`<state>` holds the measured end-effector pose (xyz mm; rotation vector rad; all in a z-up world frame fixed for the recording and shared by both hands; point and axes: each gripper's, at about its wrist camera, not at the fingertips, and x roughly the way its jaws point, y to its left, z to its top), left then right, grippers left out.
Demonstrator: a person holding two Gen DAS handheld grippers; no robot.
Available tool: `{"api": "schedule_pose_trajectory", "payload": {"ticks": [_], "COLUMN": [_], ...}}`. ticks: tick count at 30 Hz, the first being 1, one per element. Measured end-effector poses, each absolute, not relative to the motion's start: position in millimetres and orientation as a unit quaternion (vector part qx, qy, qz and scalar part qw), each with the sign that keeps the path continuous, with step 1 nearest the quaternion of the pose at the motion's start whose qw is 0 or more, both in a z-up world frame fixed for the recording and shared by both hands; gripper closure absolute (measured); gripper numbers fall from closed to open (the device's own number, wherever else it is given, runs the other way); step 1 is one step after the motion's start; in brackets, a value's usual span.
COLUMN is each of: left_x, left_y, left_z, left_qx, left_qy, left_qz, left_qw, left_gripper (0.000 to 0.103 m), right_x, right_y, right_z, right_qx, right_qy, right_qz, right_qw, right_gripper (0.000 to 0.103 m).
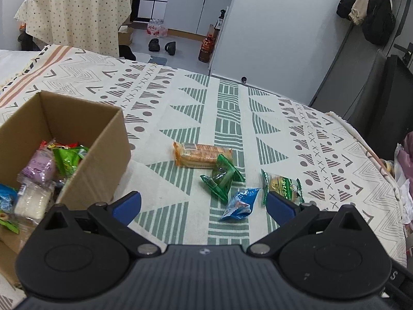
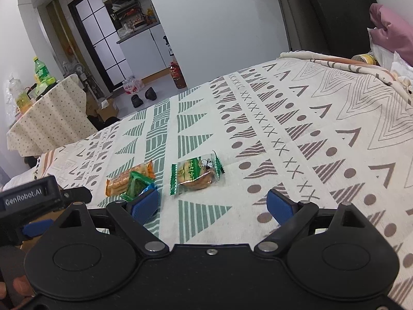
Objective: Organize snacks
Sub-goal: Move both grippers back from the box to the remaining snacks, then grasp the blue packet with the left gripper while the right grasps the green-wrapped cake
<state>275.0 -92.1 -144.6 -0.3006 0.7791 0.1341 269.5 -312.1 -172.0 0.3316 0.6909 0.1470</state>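
Observation:
A cardboard box [image 1: 103, 139] stands at the left of the patterned cloth with several wrapped snacks inside. Loose on the cloth lie an orange cracker pack [image 1: 201, 155], two dark green packets [image 1: 222, 178], a blue packet [image 1: 241, 204] and a green-edged pastry pack [image 1: 282, 187]. My left gripper [image 1: 204, 204] hangs open above the cloth, the blue packet between its fingers' line. My right gripper [image 2: 213, 205] is open too, just short of the pastry pack [image 2: 196, 174]; the cracker pack [image 2: 129, 178] and a green packet [image 2: 135, 186] lie by its left fingertip. The left gripper's body [image 2: 28, 199] shows at the left edge.
The cloth covers a bed whose far edge [image 1: 180, 69] drops to the floor. A draped side table [image 1: 74, 18] with bottles stands beyond. Pillows and bags [image 2: 387, 44] pile at the bed's right end. A person's fingers [image 2: 18, 286] hold the left gripper's handle.

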Motion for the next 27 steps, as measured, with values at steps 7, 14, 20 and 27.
{"api": "schedule_pose_trajectory", "payload": {"ticks": [7,14,20,27], "left_x": [287,297,308,324], "left_y": [-99,-108,-115,-128], "left_z": [-158,-174,-188,-199], "left_qx": [-0.139,-0.135,-0.137,-0.135], "left_qy": [0.378,0.385,0.393,0.405], "left_qz": [0.064,0.061,0.045,0.033], "left_qw": [0.913,0.911,0.908,0.904], "left_gripper": [0.002,0.005,0.015,0.039], "right_x": [292,308,320,332], "right_y": [-316,-316,-320,-322], "right_z": [-184,-196,-207,-216], "right_qx": [0.165,0.165,0.184,0.200], "right_qy": [0.340,0.346,0.354,0.356], "right_qz": [0.078,0.090,0.096,0.099], "right_qw": [0.922,0.919,0.912,0.907], "right_gripper": [0.013,0.013,0.014,0.018]}}
